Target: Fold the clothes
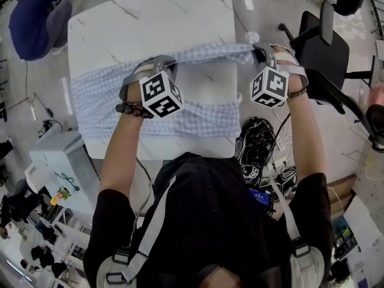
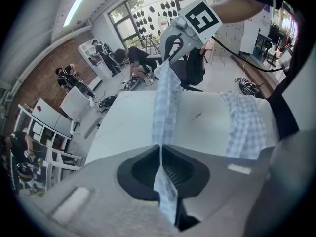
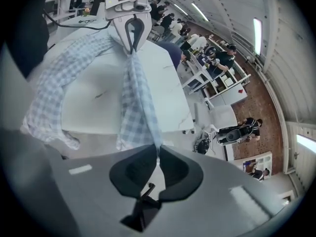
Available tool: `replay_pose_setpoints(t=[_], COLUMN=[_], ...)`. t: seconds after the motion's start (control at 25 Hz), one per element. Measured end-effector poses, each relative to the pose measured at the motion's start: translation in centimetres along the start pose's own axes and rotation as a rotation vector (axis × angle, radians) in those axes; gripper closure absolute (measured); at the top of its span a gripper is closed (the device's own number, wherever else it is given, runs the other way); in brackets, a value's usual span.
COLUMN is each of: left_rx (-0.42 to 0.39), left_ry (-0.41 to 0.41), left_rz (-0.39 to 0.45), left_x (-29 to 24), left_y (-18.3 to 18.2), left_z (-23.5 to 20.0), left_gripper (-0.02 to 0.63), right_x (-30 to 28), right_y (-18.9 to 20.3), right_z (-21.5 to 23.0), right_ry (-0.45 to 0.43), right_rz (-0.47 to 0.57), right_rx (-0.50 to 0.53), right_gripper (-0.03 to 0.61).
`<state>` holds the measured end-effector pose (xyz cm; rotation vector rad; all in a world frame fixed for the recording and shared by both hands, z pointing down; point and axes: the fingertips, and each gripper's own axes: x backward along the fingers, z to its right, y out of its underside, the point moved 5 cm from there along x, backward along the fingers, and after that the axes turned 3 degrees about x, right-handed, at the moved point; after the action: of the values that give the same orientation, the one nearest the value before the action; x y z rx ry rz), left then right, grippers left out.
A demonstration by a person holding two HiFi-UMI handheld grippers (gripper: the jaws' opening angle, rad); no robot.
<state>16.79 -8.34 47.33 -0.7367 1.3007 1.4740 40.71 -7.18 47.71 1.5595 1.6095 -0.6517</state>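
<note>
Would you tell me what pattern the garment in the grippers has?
The garment is a light blue-and-white check, clearest in the right gripper view.

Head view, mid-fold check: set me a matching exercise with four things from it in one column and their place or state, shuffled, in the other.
Things:
1. right gripper
2. checked cloth
3. table
4. office chair

Place or state:
a. one edge lifted taut, rest lying on the table
b. black, standing off the table's right side
c. shut on the cloth's edge
d. white veined top, under the cloth

Pairs: 1-c, 2-a, 3-d, 4-b
</note>
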Motion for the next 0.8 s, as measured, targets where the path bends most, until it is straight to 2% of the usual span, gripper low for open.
replay_pose_setpoints(t=[0.32,0.4,0.56,0.8], left_rx=[-0.038,-0.046,-0.057,-0.092], left_ry=[-0.012,0.002,0.030,0.043], left_rz=[0.036,0.040,0.048,0.045], left_x=[2.7,2.9,2.6,1.3], left_y=[0.5,0.8,1.4,1.4], left_z=[0.6,1.3,2.8,4.2], left_gripper=[0.584,0.547,0.541,0.489], right_x=[4.2,5.1,6.7,7.7], right_y=[-1.7,-2.3,-3.6,-3.8], right_z=[0.4,0.4,0.5,0.6], right_ry=[0.135,0.149,0.166,0.170], right_rz=[-0.017,-0.014,0.003,-0.009], right_rx=[-0.025,-0.041,-0.060,-0.076], right_gripper=[0.558,0.558,0.558,0.558])
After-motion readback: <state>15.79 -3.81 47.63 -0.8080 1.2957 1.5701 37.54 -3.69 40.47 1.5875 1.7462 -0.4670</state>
